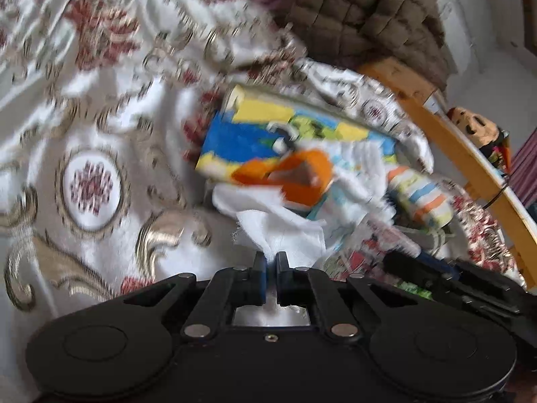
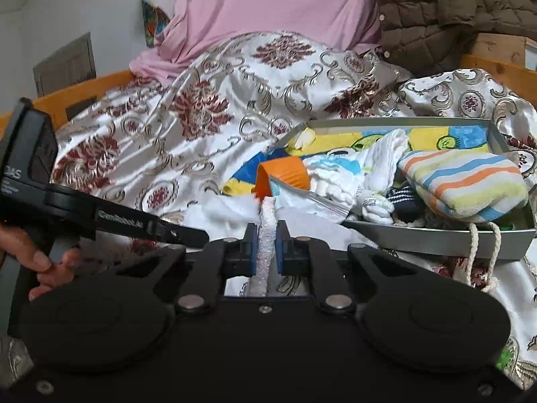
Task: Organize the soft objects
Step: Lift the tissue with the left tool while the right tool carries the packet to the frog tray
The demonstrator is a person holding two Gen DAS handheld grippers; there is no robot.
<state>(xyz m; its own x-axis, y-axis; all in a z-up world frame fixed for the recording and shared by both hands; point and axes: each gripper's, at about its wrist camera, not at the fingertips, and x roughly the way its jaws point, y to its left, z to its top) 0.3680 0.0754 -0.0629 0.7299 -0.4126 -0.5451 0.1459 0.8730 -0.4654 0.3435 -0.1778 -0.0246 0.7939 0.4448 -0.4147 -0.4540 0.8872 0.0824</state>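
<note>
A white cloth with orange trim [image 1: 282, 225] lies at the near edge of a grey tray [image 2: 436, 235] on the bed. My left gripper [image 1: 271, 258] is shut on a fold of this cloth. My right gripper [image 2: 266, 231] is shut on another edge of the same white cloth [image 2: 266, 221]. The tray holds a blue and yellow cartoon towel [image 2: 419, 136], white knitted items [image 2: 379, 164] and a striped pastel pouch [image 2: 463, 181]. The left gripper's body [image 2: 100, 215] shows at the left of the right wrist view.
A satin bedspread with red and gold pattern [image 2: 208, 107] covers the bed. A pink pillow [image 2: 268, 10] and a brown quilted jacket [image 2: 436, 10] lie at the back. An orange wooden bed frame [image 1: 453, 154] runs along the right, with a doll [image 1: 476, 127] beyond it.
</note>
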